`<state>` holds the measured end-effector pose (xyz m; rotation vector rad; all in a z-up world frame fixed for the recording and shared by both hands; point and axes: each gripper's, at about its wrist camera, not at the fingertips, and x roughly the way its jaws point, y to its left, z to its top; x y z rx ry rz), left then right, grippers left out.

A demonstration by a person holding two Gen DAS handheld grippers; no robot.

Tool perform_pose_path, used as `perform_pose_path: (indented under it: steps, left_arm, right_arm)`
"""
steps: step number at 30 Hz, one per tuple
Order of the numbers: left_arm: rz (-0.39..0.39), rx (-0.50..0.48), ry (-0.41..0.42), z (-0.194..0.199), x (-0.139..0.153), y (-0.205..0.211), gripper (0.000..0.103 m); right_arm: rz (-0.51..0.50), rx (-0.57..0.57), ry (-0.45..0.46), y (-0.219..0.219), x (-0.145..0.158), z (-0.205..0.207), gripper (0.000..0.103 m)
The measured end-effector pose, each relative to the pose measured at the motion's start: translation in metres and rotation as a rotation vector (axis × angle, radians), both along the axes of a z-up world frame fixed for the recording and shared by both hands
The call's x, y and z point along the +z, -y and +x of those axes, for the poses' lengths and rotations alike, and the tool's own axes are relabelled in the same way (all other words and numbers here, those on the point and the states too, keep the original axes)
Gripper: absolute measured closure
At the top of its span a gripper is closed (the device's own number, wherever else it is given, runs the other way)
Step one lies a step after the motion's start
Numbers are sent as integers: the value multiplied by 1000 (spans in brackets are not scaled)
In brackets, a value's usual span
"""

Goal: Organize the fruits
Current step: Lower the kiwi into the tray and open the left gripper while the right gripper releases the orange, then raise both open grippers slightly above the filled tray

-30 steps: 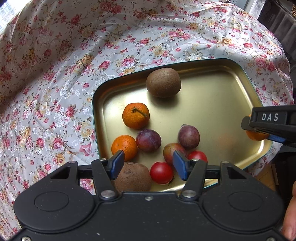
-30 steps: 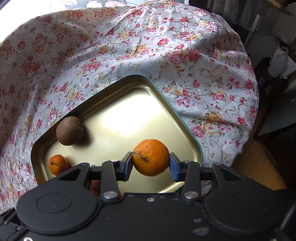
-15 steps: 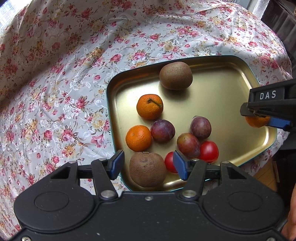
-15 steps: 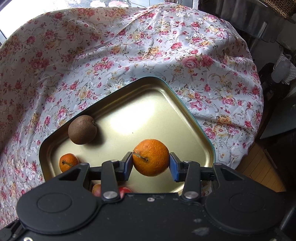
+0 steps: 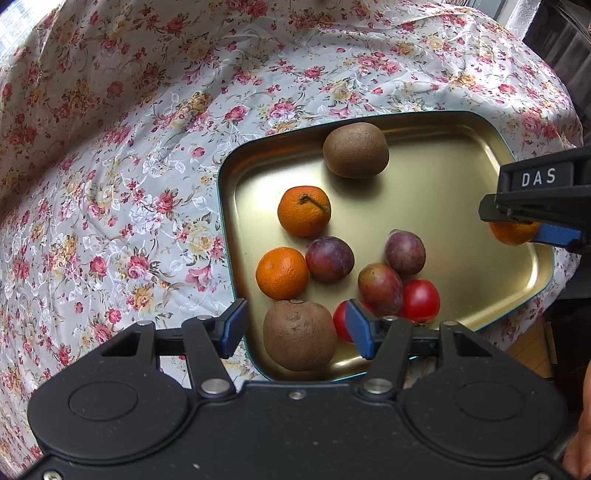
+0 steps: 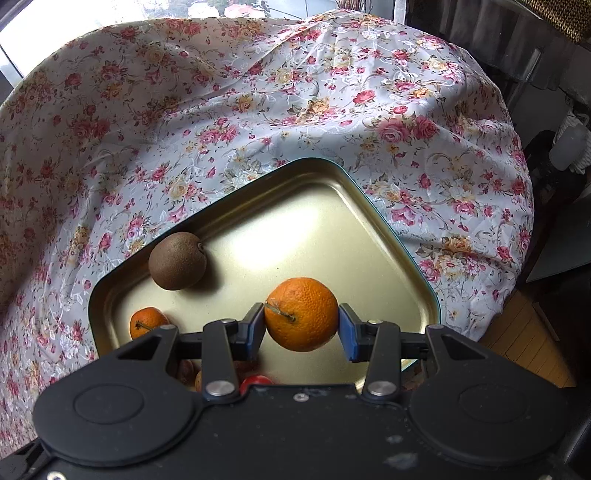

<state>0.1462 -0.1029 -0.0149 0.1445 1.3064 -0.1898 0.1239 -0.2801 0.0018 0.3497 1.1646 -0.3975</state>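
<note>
The left gripper (image 5: 295, 328) hangs with fingers spread above a near kiwi (image 5: 300, 334) in the gold tray (image 5: 443, 206). The right gripper (image 6: 301, 328) clamps an orange (image 6: 301, 314) over the tray's bare floor; a second kiwi (image 6: 177, 260) lies beyond.

Floral tablecloth (image 6: 295, 92) with pink and red roses on white, draped and wrinkled across most of both views. Wooden floor (image 6: 528, 332) at lower right of the right wrist view. White bottle-like object (image 6: 567, 147) at right edge, too blurred to identify. Dark furniture (image 6: 517, 37) at upper right. Bright window (image 6: 240, 7) along the top edge.
</note>
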Motion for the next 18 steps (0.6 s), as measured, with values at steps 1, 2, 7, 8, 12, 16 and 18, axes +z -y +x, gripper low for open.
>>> perform_pose_path:
  steps: [1,2,7,8,12,16,18]
  left_arm:
    - [-1,0,0,0,0,0,40]
    - [-1,1,0,0,0,0,40]
    - [2,6,-1,1,-1,-1,40]
    - [3,6,-1,1,-1,-1,40]
    - [7,7,3,0,-1,0,40]
    - [12,19,5,1,-1,-1,40]
    - [12,30,6,1,-1,-3,40]
  right_arm:
    - [-3,-1,-4,0,0,1,59]
    - [-8,-5,-2,-1,1,0,59]
    - [-22,-12,52,1,9,-3,61]
    - [-31,-12,27,0,6,-2,61]
    - [-38,14,-20,-1,0,1,61]
    - [-14,30,0,-2,3,-4,61]
    - [3,40,-2,-2,3,-5,61]
